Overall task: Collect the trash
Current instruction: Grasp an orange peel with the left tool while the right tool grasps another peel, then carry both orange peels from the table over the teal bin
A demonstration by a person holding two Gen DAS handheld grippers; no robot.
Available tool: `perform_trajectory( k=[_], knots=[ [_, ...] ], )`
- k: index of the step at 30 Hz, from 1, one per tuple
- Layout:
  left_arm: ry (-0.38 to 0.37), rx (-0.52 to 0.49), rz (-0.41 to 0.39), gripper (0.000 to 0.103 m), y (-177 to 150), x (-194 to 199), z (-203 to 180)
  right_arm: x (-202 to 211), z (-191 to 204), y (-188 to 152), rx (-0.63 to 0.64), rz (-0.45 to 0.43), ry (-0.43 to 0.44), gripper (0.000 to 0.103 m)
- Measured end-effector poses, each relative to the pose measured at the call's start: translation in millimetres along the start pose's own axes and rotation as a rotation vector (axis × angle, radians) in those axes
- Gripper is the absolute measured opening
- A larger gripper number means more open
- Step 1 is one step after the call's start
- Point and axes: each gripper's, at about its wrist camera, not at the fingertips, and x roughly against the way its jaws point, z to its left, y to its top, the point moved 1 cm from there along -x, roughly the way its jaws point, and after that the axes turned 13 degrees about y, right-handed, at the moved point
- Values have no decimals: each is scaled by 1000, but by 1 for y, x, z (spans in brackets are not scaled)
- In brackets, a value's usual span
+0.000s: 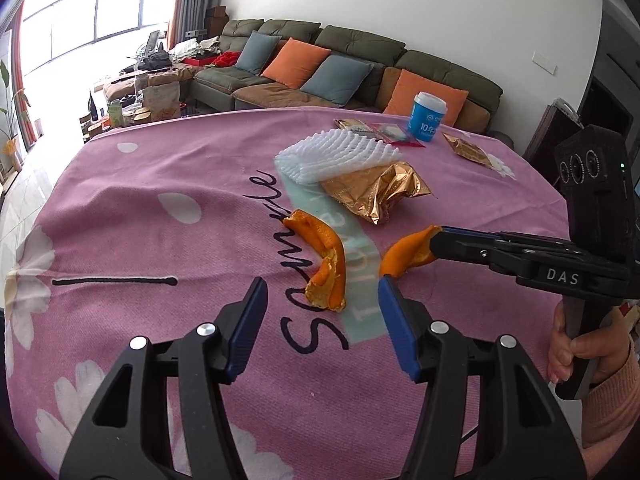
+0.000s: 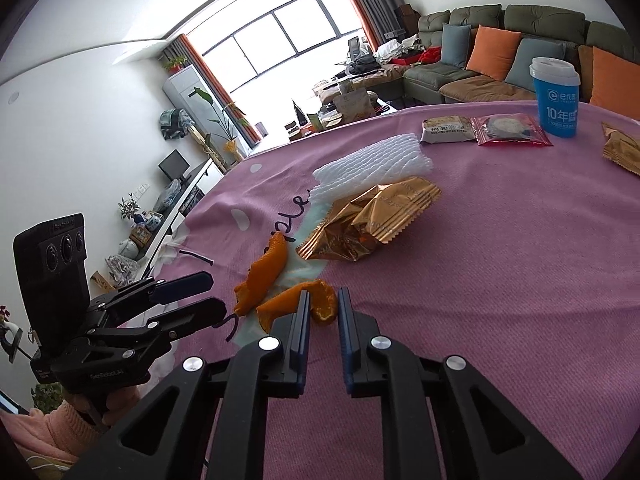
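Two pieces of orange peel lie on the pink tablecloth (image 1: 152, 240). The longer curled peel (image 1: 325, 256) (image 2: 267, 268) rests just ahead of my left gripper (image 1: 322, 280) (image 2: 216, 294), whose jaws stand open on either side of its near end without touching it. My right gripper (image 2: 325, 294) (image 1: 436, 238) comes in from the right and is shut on one end of the second orange peel (image 1: 406, 256) (image 2: 288, 304). The rest of that peel still lies on the cloth. A person's hand in a pink sleeve (image 1: 576, 356) holds the right gripper's handle.
Behind the peels lie a crumpled gold wrapper (image 1: 376, 192) (image 2: 368, 220) and a white foam net (image 1: 336, 156) (image 2: 372, 160). Farther back are a blue paper cup (image 1: 426, 118) (image 2: 556, 96), two snack packets (image 2: 446, 129) (image 2: 510, 129) and another gold wrapper (image 1: 472, 152). A sofa stands beyond the table.
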Motion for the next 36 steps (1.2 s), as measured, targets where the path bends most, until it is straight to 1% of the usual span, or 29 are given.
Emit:
perform_trajectory(
  k=[3, 6, 11, 15, 17, 25, 29, 36],
  knots=[
    [1, -14, 26, 53, 7, -9, -5, 6, -2, 0, -11, -16, 0, 12],
    [5, -24, 48, 48, 13, -17, -9, 10, -3, 1, -14, -29, 1, 12],
    [10, -40, 107, 36, 15, -33, -13, 14, -5, 1, -19, -43, 15, 12],
    [10, -48, 113, 24, 16, -36, -14, 14, -5, 2, -22, -49, 26, 12],
    [-2, -41, 116, 21, 16, -37, -12, 16, -5, 3, -24, -53, 34, 12],
    [-16, -39, 91, 16, 11, -25, -8, 19, -2, 6, -22, -71, 61, 12],
    [-18, -29, 67, 15, 8, -11, -3, 16, 3, 9, -19, -76, 78, 12],
    [4, 14, 33, 15, -1, 15, 15, 10, 16, 13, -13, -77, 122, 12]
  ],
)
